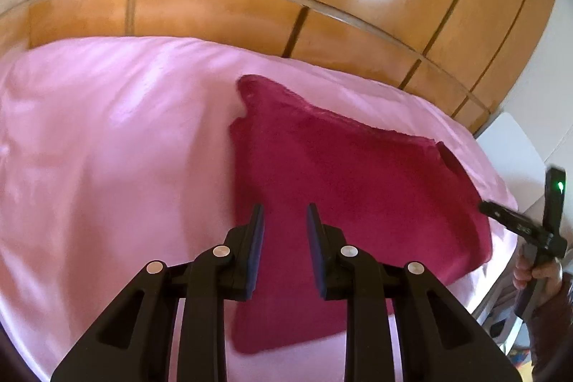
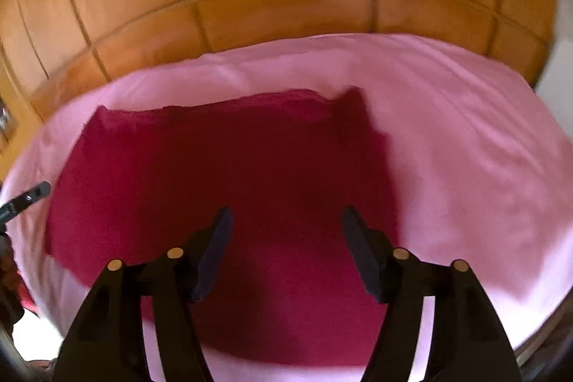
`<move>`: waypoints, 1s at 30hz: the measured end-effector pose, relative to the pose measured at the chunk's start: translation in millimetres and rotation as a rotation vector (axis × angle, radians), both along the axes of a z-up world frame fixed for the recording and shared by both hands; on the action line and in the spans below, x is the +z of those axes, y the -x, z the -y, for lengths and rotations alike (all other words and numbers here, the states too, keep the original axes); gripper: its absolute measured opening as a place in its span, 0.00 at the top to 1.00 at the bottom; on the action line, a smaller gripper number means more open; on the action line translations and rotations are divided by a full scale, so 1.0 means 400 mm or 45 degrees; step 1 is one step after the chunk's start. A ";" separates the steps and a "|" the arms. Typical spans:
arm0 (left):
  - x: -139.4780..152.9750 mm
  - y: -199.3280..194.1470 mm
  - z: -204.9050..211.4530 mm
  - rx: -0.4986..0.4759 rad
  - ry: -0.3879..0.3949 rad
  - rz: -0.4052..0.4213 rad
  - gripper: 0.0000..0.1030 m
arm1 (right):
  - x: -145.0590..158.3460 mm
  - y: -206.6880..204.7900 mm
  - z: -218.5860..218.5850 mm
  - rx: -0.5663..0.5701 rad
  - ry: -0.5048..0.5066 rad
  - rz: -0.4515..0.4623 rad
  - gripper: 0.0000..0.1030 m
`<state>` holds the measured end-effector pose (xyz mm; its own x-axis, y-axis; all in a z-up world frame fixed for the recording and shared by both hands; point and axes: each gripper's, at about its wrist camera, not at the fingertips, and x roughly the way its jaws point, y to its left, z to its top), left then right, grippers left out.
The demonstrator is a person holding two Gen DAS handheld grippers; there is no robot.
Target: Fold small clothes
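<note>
While nothing is gripped yet: both tools hang above the cloth, so the step in hand looks like choosing where to take hold
Left gripper (image 1: 285, 213): fingers parted with nothing between them, poised over the near-left part of the crimson cloth (image 1: 343, 203)
Right gripper (image 2: 286, 221): fingers spread wider, also holding nothing, aimed at the middle of the cloth
Where the cloth is: spread on the pink sheet (image 1: 107, 149) of a bed, its far edge short of the wooden headboard (image 1: 250, 13)
How to do it well: I would take two corners along one edge, one per tool, pinching only the top layer and not the sheet beneath; lift both together and carry them across evenly so the edges meet
Risk: the sheet is soft and wrinkled, so a deep pinch would likely drag it along
Cloth look: deep crimson, fuzzy like terry or fleece, roughly rectangular, lying mostly flat
Far edge: uneven, with one corner standing up in a small peak
Layers: cannot tell whether it is already folded once
</note>
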<state>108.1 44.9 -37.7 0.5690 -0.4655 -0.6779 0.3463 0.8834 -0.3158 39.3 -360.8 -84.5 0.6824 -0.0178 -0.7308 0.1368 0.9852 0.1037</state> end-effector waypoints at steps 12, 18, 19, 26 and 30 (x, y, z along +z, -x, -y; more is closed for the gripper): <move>-0.031 -0.210 0.120 0.072 -0.085 -0.056 0.78 | -0.131 -0.142 0.172 -0.250 -0.013 -0.038 0.30; -0.101 -0.291 0.144 0.126 -0.200 -0.063 0.78 | -0.140 -0.126 0.174 -0.250 -0.018 0.028 0.29; -0.102 -0.293 0.139 0.148 -0.185 -0.069 0.78 | -0.140 -0.132 0.173 -0.248 -0.021 0.029 0.28; -0.030 -0.199 0.149 0.150 -0.252 0.068 0.78 | -0.140 -0.130 0.168 -0.251 -0.029 0.046 0.28; -0.006 -0.154 0.154 0.134 -0.272 0.127 0.78 | -0.139 -0.132 0.166 -0.251 -0.022 0.047 0.28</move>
